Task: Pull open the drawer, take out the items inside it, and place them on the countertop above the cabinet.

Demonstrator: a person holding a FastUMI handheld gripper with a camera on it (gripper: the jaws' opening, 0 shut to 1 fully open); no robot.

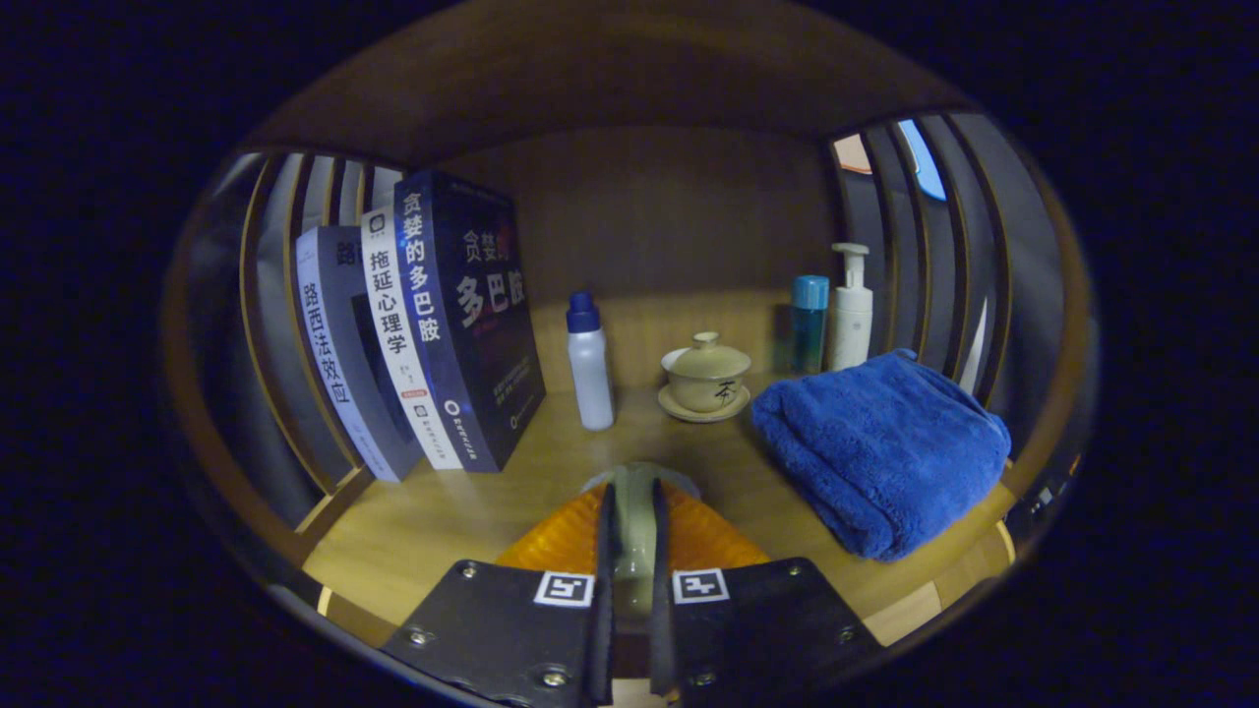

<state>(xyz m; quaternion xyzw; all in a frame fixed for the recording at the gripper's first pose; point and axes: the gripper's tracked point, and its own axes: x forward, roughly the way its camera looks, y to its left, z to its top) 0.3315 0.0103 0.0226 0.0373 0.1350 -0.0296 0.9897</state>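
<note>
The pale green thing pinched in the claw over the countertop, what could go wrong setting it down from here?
1. The claw grips only a thin edge of the pale green item; it might twist or slip on release.
2. Pushing forward could knock the slim white bottle or the lidded teacup just ahead.
3. The blue towel crowds one side, leaving little room.

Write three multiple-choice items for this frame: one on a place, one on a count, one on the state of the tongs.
1. Where is the lidded tea bowl?
A. between the white bottle and the blue towel
B. on the towel
C. left of the books

2. How many books stand upright?
A. one
B. three
C. five

3. What are the tongs doing?
A. wide open
B. shut on a pale green thing
C. gripping the towel

Key: 1 A, the bowl sits on its saucer between them; 2 B, three spines show side by side; 3 B, both fingers press on that thing, with an orange piece around it.
</note>
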